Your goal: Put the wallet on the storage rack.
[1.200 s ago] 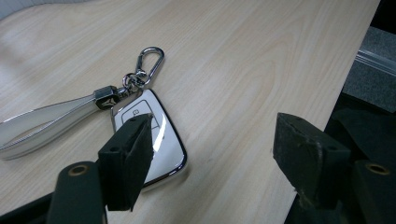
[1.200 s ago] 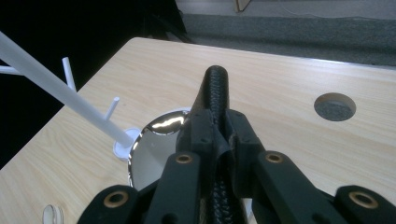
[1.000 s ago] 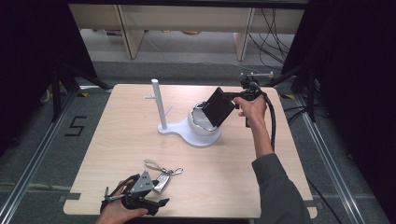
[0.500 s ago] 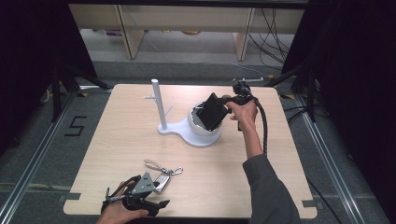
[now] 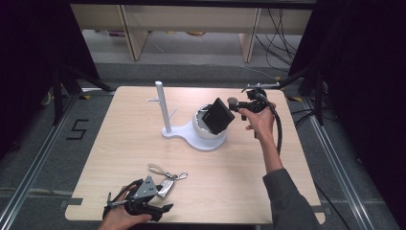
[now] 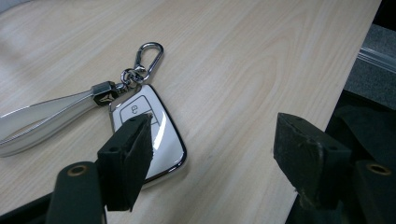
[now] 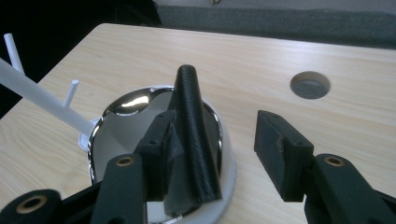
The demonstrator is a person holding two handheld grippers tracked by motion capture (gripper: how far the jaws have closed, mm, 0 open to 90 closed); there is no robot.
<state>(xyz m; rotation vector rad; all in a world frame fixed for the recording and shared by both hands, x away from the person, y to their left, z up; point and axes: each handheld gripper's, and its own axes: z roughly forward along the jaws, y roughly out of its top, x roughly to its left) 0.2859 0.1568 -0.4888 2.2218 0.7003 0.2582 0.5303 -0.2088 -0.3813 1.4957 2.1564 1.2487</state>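
A black carbon-weave wallet (image 5: 218, 116) stands on edge in the chrome-rimmed white bowl (image 5: 203, 136) of a white stand with an upright post (image 5: 162, 105). My right gripper (image 5: 233, 103) is at the wallet's right side. In the right gripper view its jaws have just been opening. The wallet (image 7: 194, 126) leans against the left pad and the right pad stands clear of it. My left gripper (image 5: 160, 200) rests at the table's near edge, open. Its left jaw hangs over a white key fob (image 6: 168, 140) with a pale strap (image 6: 46, 119) and a carabiner (image 6: 149, 53).
A round cable hole (image 7: 310, 85) lies in the tabletop beyond the bowl. The table's edge (image 6: 345, 70) runs just right of my left gripper. Shelf legs and cables stand on the floor behind the table, and a "5" (image 5: 76, 129) marks the floor at left.
My right gripper came down and left with the wallet to the bowl, then its jaws parted and the wallet now rests in the bowl. The left gripper has not moved.
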